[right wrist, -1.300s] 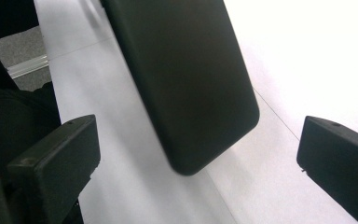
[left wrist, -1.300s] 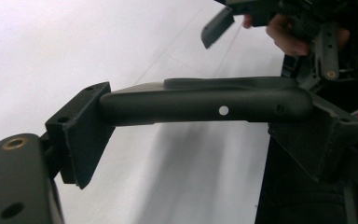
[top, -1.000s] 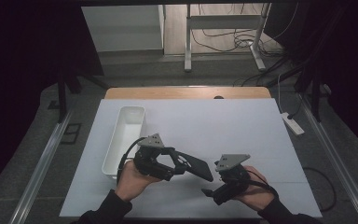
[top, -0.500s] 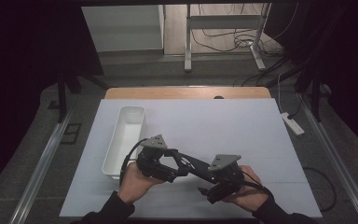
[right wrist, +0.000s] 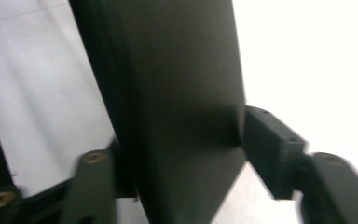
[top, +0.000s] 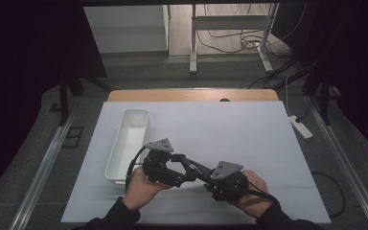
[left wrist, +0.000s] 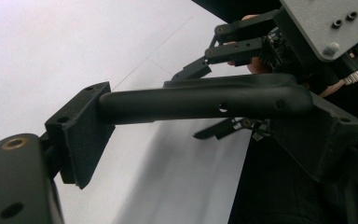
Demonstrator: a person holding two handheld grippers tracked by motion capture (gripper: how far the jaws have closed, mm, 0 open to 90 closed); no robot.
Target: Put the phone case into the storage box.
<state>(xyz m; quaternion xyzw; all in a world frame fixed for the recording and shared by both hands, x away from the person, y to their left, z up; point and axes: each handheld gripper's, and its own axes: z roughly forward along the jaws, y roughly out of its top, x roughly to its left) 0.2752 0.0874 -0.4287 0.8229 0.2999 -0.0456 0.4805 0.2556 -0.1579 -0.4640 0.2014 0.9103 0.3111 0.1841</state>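
We see the left gripper (top: pixel 184 168) pinching the handle end of a black scoop (left wrist: pixel 205 99), held up over the near middle of the white table (top: pixel 249 129). The right gripper (top: pixel 210 178) has just been closing, and its jaws now press on the scoop's flat blade. A white tray (top: pixel 128 143) sits just left of the hands.
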